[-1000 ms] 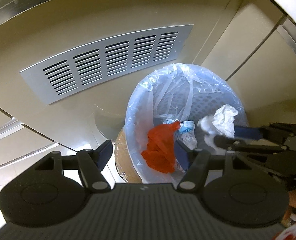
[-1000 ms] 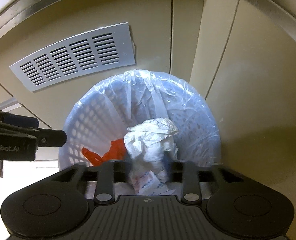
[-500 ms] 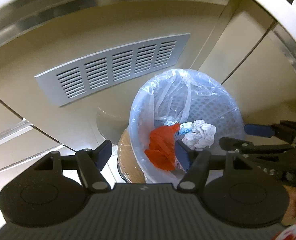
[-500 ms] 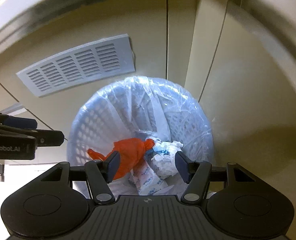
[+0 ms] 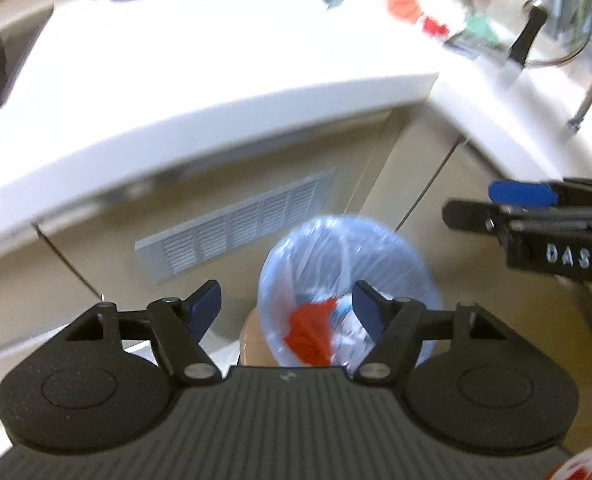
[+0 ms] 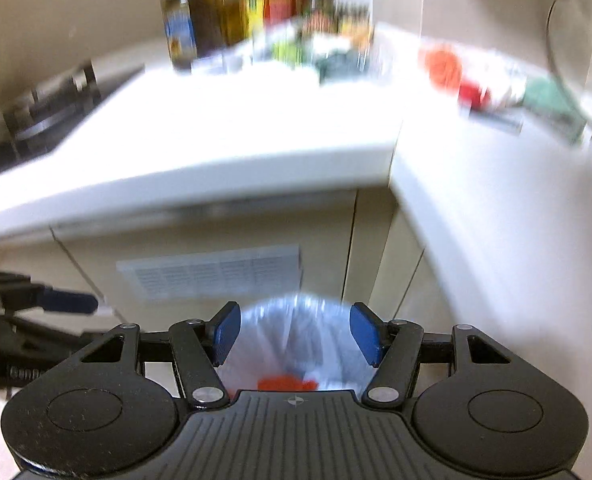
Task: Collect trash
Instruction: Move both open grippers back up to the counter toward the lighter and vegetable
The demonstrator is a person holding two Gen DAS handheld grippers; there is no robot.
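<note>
Fingers first: left gripper (image 5: 287,307) is opening, nothing between its fingers; right gripper (image 6: 291,333) sits about half open, also empty. Both hang above the bin (image 5: 348,280), pointed down into it, which reads as a drop already made. Bin stands on the floor against the cabinet, below the vent (image 5: 235,232), clear liner folded over the rim so trash stays bagged. Inside: an orange wrapper (image 5: 310,336) with white crumpled paper (image 5: 350,330) beside it. Farther up, the white worktop (image 6: 255,128) carries more litter near the back right: an orange scrap (image 6: 442,66), a red scrap (image 6: 472,94), something green (image 6: 544,94); all blurred. Bottles (image 6: 223,12) stand at the back wall. Likely next: go to those scraps, well apart from the bin.
</note>
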